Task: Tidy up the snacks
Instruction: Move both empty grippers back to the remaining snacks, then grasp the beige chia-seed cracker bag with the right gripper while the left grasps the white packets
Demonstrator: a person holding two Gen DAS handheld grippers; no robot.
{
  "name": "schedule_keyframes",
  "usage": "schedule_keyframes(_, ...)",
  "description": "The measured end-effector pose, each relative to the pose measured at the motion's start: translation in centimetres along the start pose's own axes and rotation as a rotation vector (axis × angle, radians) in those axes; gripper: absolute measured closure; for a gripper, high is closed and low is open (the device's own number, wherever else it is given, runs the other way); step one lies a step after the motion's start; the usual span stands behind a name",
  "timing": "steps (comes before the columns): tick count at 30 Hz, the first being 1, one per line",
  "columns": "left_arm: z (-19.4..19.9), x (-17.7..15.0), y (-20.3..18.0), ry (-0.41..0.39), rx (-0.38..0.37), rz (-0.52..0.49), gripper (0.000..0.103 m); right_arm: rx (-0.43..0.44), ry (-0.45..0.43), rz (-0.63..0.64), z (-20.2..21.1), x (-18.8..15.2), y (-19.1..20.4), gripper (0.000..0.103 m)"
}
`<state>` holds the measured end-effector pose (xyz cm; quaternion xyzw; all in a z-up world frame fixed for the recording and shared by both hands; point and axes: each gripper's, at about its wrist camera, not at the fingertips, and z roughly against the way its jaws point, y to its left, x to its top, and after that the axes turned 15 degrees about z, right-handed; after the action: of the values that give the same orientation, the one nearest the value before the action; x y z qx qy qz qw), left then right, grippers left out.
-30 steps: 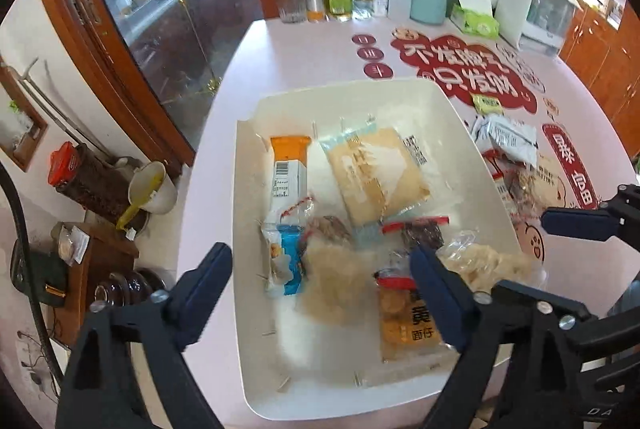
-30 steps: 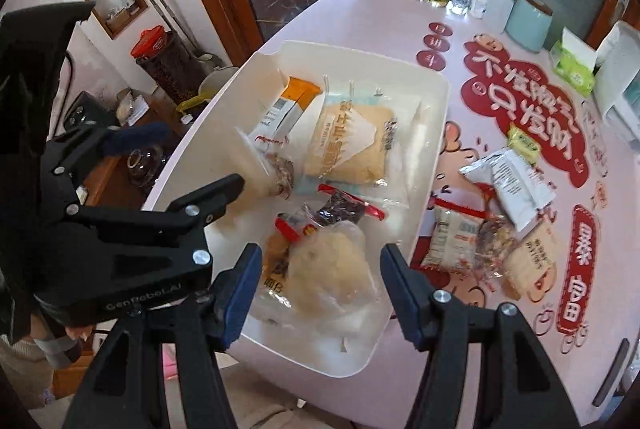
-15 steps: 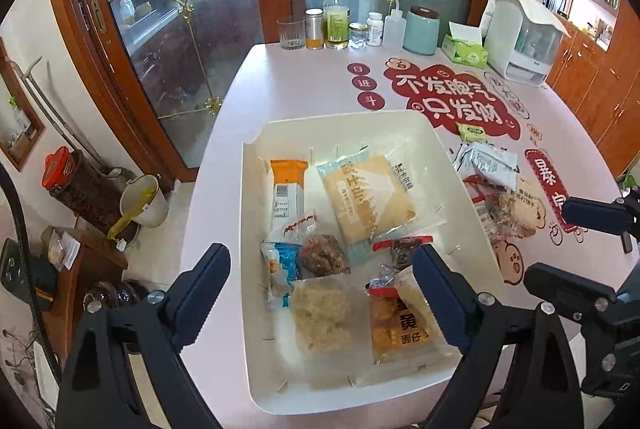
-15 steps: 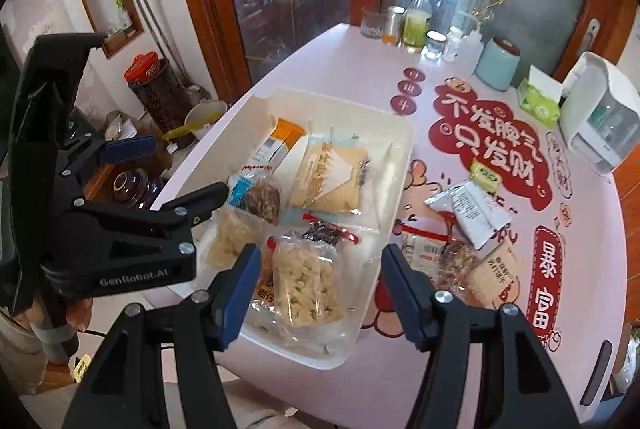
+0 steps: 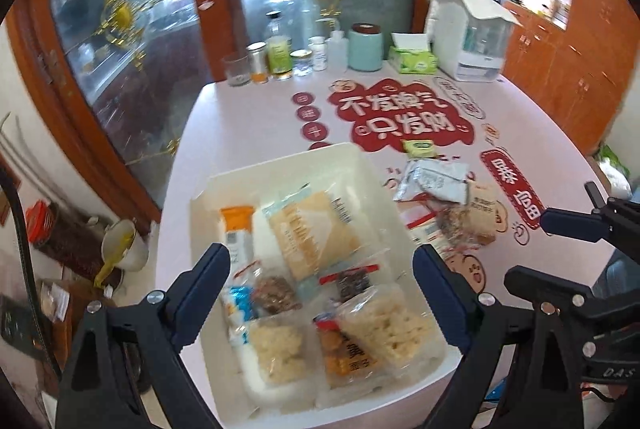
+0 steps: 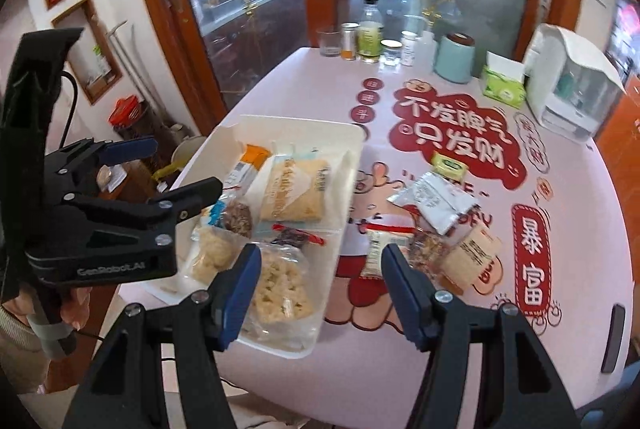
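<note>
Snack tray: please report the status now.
Left gripper, right gripper: jaws open, empty. Tray part filled. Loose packets remain on table. Nothing blocking.

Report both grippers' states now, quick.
Left gripper: open, holding nothing, above the tray.
Right gripper: open, holding nothing.

- I'm looking into a home dining room: a pink desk with a festive red cartoon print and Chinese characters.
- Along its far edge stand household bits: a drinking glass, a bottle, a teal canister, a green tissue box and a white countertop appliance.
- Behind them I see wood-framed glass doors with gold ornaments, and wooden cabinets with an open shelf to the right.
</note>
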<state>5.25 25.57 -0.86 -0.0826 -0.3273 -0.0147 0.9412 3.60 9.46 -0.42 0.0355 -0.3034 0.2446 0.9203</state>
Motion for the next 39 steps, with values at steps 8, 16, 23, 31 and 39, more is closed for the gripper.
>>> schedule_keyframes(8, -2.2, 2.2, -5.7, 0.031, -0.051, -0.105, 0.01, -0.059, -0.004, -0.145, 0.7, -3.3, -5.7, 0.04)
schedule_keyframes(16, -7.2, 3.5, -11.8, 0.124, -0.091, -0.186, 0.01, -0.094, 0.023, -0.35, -1.0, -7.3, -12.7, 0.04)
schedule_keyframes(23, -13.5, 4.0, -15.6, 0.208, -0.059, -0.188, 0.01, -0.075, 0.079, -0.487, -5.4, -10.6, -16.9, 0.04)
schedule_keyframes(31, -21.8, 3.9, -19.0, 0.382, -0.07, -0.164, 0.01, -0.046, 0.153, -0.571, -11.7, -11.6, -20.3, 0.04)
schedule_keyframes(39, -27.1, 3.2, -20.6, 0.47, -0.014, -0.167, 0.01, -0.023, 0.209, -0.534, -17.0, -10.7, -21.7, 0.04)
